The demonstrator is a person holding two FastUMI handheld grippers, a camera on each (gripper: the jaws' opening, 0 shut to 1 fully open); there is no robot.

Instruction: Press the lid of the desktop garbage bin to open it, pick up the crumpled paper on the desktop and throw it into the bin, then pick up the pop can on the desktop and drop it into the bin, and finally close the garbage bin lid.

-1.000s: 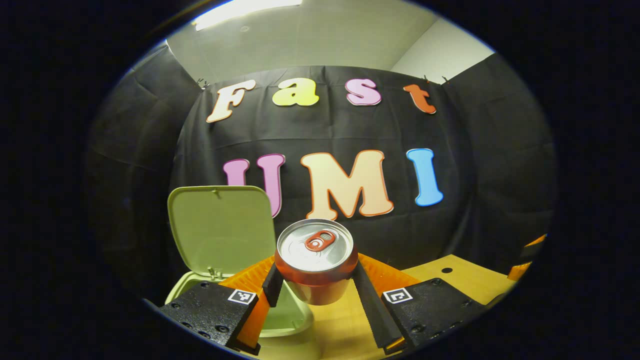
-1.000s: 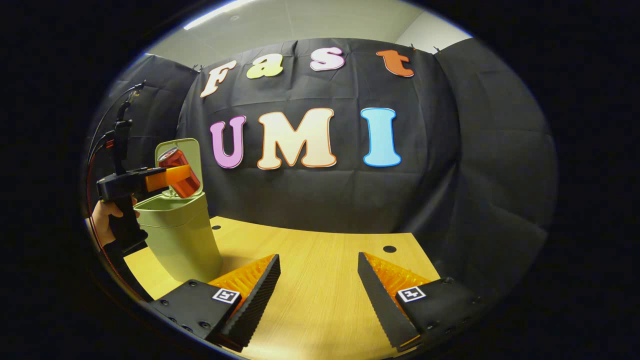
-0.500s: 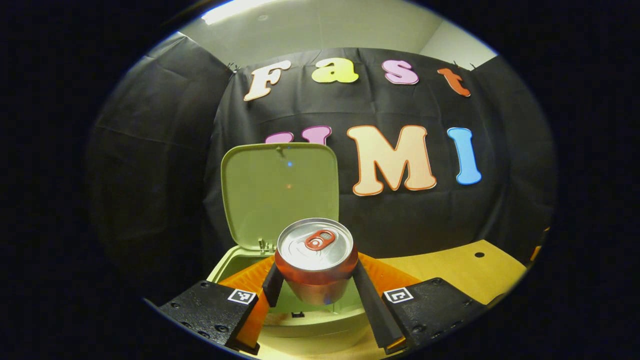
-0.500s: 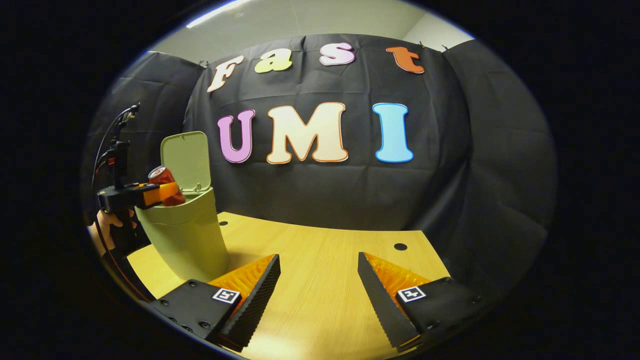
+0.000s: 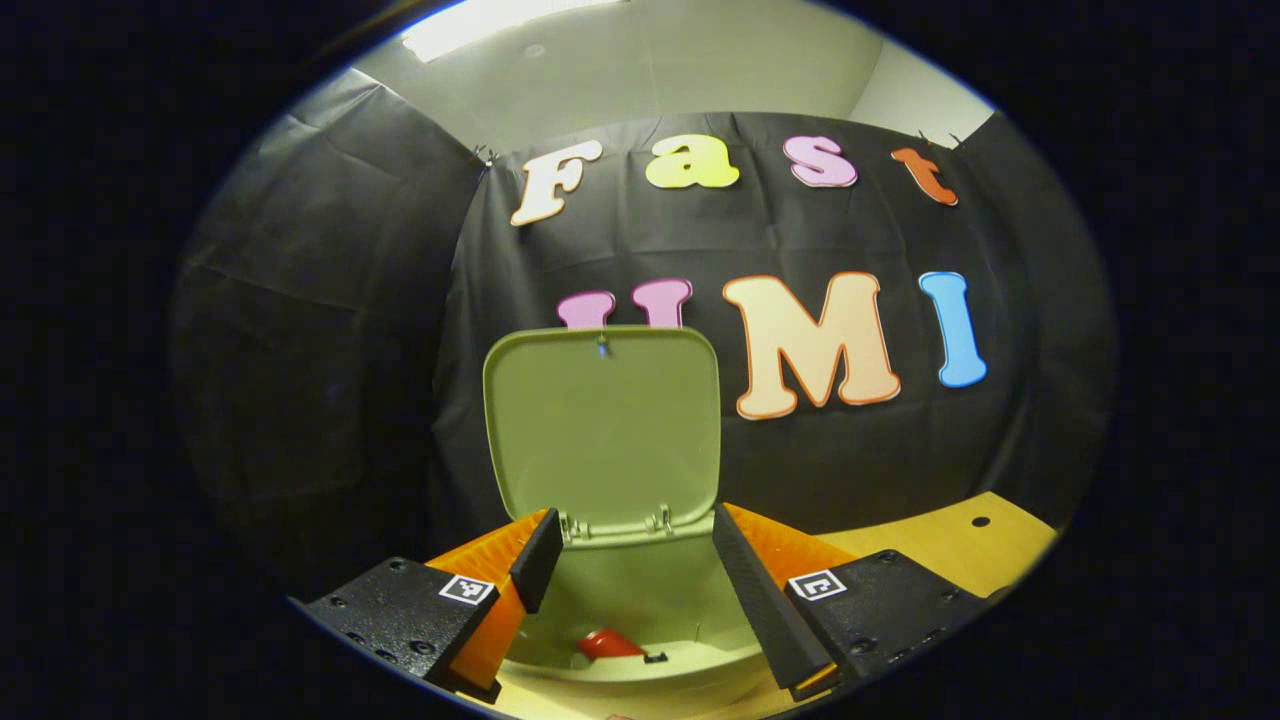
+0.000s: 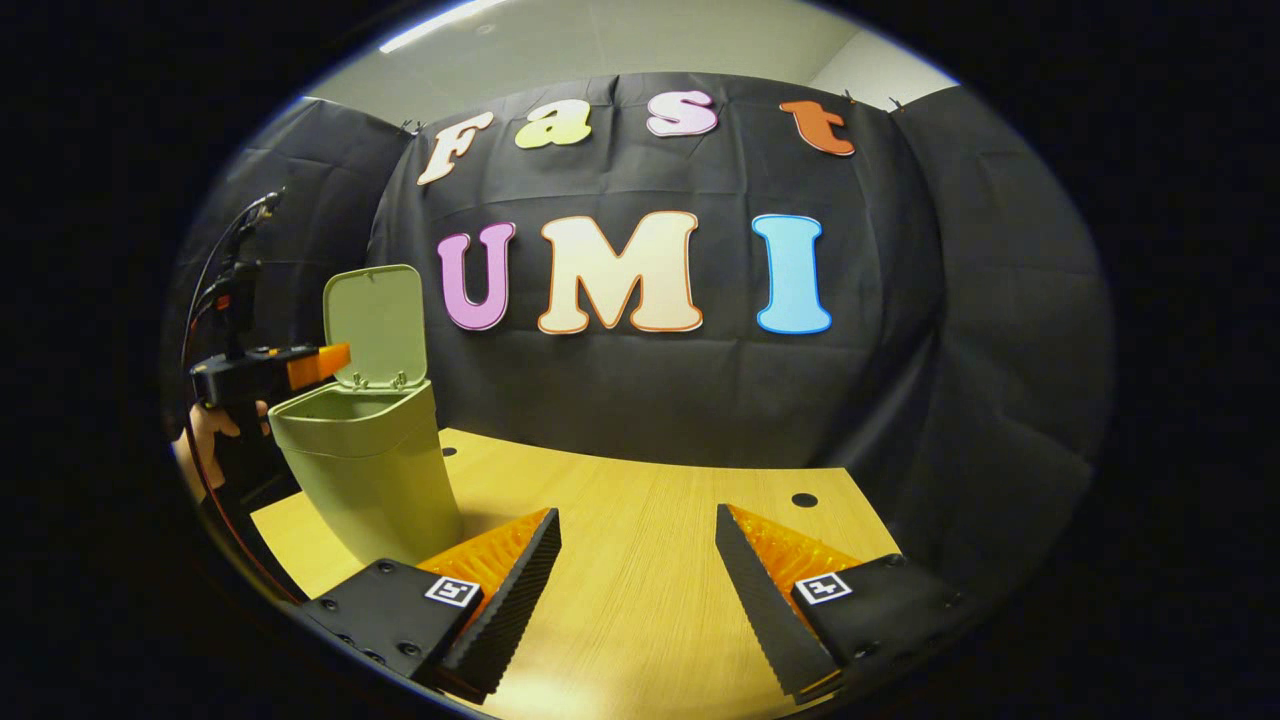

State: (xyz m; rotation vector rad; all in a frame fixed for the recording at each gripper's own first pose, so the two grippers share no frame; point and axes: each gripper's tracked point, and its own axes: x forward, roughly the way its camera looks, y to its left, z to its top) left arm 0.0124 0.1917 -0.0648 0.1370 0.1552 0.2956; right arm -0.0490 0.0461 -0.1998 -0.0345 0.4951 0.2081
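Observation:
In the left gripper view my left gripper (image 5: 628, 545) is open just above the mouth of the pale green bin (image 5: 640, 600), nothing between its fingers. The bin's lid (image 5: 603, 425) stands upright behind it. A bit of the red pop can (image 5: 607, 645) shows down inside the bin. In the right gripper view my right gripper (image 6: 638, 545) is open over the wooden desktop (image 6: 640, 540), empty. The bin (image 6: 365, 465) stands far left there with its lid (image 6: 375, 325) up, and the left gripper (image 6: 315, 365) is at its rim, held by a hand (image 6: 205, 440).
The desktop has two small round holes (image 6: 803, 498) (image 6: 443, 452) near its back edge. Black cloth walls close the booth behind and on both sides. A cable (image 6: 215, 275) rises from the left gripper's body.
The left gripper opened and the can dropped from between its fingers into the bin. The right gripper stayed nearly still.

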